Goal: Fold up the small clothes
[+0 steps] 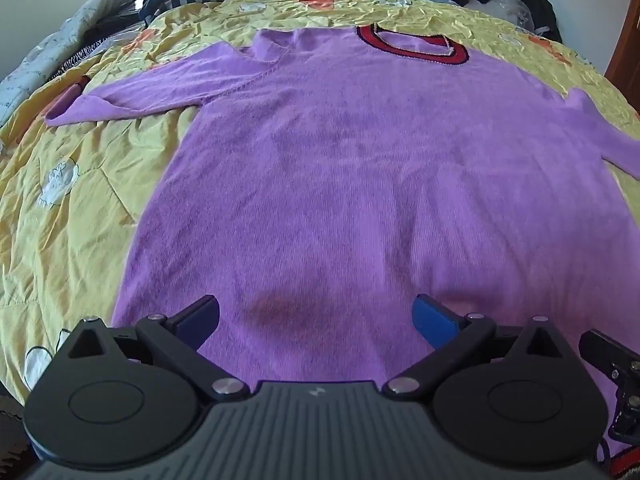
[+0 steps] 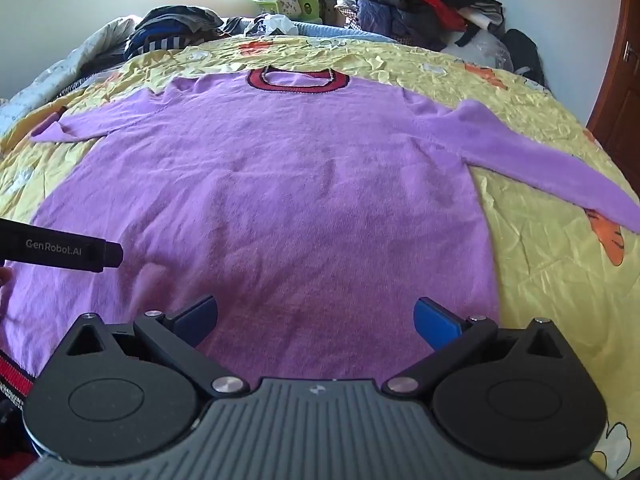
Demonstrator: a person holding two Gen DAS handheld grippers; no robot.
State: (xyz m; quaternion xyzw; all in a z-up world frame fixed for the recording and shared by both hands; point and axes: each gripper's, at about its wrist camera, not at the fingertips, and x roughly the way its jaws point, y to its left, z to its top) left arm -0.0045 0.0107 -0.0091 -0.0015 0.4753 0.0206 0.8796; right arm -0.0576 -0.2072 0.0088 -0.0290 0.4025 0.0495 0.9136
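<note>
Here both claws — left claw (image 1: 316,316), right claw (image 2: 316,316) — gape wide, holding nothing. The sweater (image 2: 272,184) lies flat on the bed (image 2: 540,280); a shallow pinch could slip off the fuzzy knit.

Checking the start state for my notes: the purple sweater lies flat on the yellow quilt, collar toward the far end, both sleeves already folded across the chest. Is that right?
Not quite. The sweater lies flat on the quilt, collar far, but the sleeves are not folded: the right wrist view shows the left sleeve and right sleeve spread outward on the quilt.

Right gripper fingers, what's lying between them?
Only the fuzzy purple knit sweater shows between the open right gripper fingers, spread flat on the yellow bedspread; right wrist view.
</note>
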